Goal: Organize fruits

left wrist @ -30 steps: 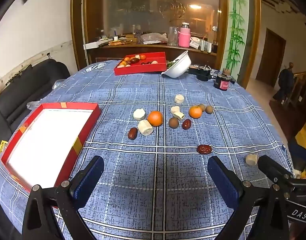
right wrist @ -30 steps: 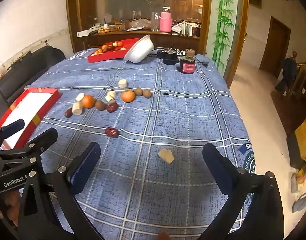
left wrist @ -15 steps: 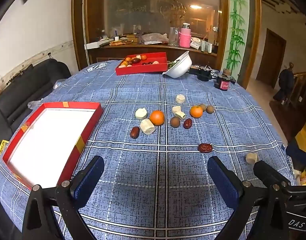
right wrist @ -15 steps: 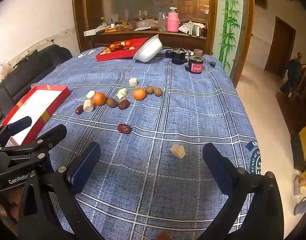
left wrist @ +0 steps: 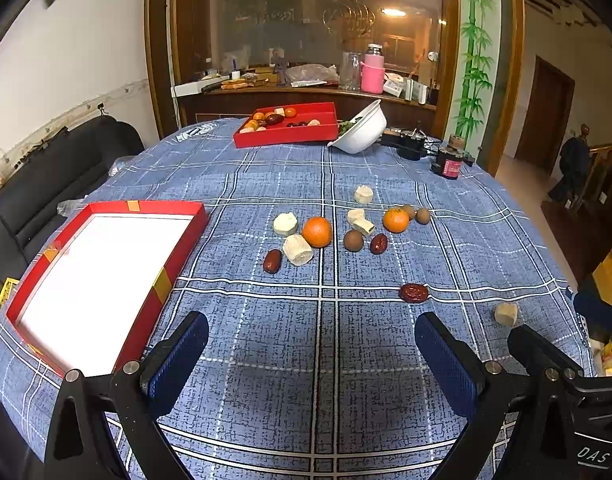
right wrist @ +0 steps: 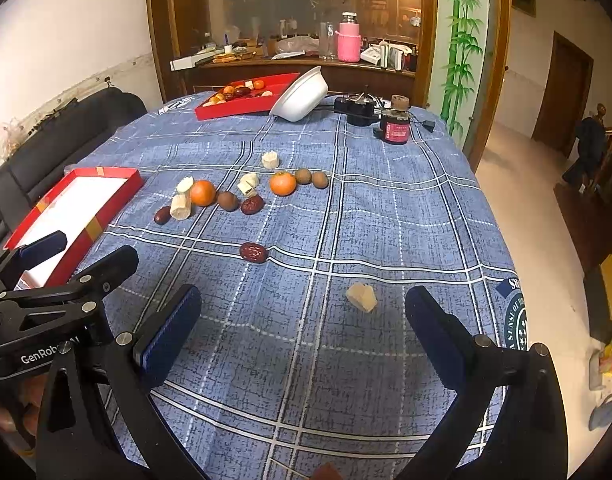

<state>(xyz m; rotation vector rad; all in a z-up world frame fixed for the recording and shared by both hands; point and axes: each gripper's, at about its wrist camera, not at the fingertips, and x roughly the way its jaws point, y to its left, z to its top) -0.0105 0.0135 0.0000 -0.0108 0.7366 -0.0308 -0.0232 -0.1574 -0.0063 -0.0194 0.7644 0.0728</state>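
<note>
Hovering over tablecloth — left gripper, right gripper both spread, empty.

Bare tablecloth before scattered fruit

Scattered fruits on blue plaid tablecloth, beside empty red tray.

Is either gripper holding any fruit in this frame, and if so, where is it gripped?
Nothing is held. The left gripper and right gripper are both open above the tablecloth.
</note>
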